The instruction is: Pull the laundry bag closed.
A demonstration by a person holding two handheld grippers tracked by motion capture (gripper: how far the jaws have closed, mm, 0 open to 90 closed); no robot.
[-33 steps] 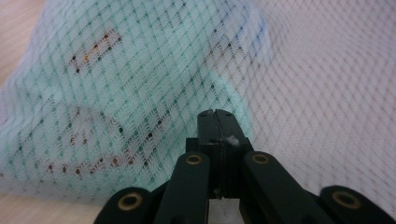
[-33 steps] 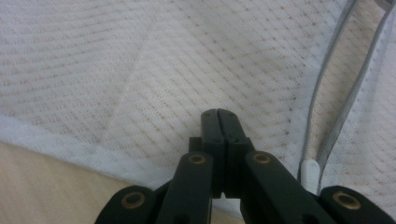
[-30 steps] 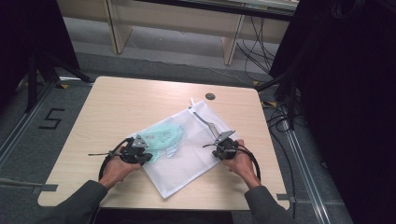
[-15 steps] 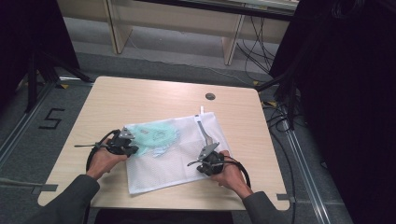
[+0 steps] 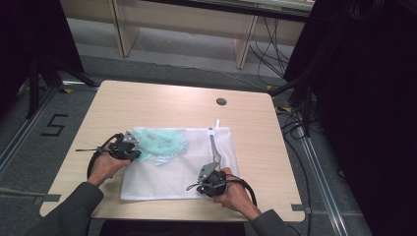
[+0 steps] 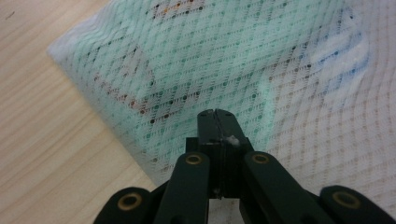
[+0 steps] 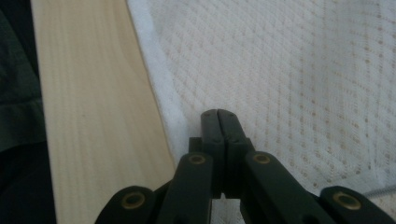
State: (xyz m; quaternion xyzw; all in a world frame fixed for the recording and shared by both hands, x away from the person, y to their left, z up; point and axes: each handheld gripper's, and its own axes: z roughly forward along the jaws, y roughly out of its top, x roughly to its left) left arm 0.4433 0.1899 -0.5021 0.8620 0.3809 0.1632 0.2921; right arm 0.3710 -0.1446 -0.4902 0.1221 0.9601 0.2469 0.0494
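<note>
Your mesh laundry bag (image 5: 182, 164) lies flat on the table (image 5: 162, 105), toward the near edge, with a pale green garment (image 5: 160, 142) inside it at the far left corner. The garment reads as already bagged: the green shows through the netting in the left gripper view, well inside the bag's hem.

Your left hand-held gripper (image 5: 129, 149) sits at the bag's left edge, by the green patch. Its jaws are pressed together, and a fleck of white mesh shows at the seam between them, so you appear to be pinching the bag's fabric there. Your right hand-held gripper (image 5: 209, 173) rests near the bag's near right part, just inside the thick white hem (image 7: 161, 88). Its jaws are also pressed together, flat against the mesh; whether any netting is caught between them cannot be told.

A grey strap or zip strip (image 5: 214, 147) runs along the right side of the bag, ending in a small white tab (image 5: 217, 123) at the far edge. Whether that opening is closed is not legible.

Judgement: loading is done, and the bag is spread nearly square and smooth. What likely remains is closing or checking the opening on the right side and letting go of both corners.
</note>
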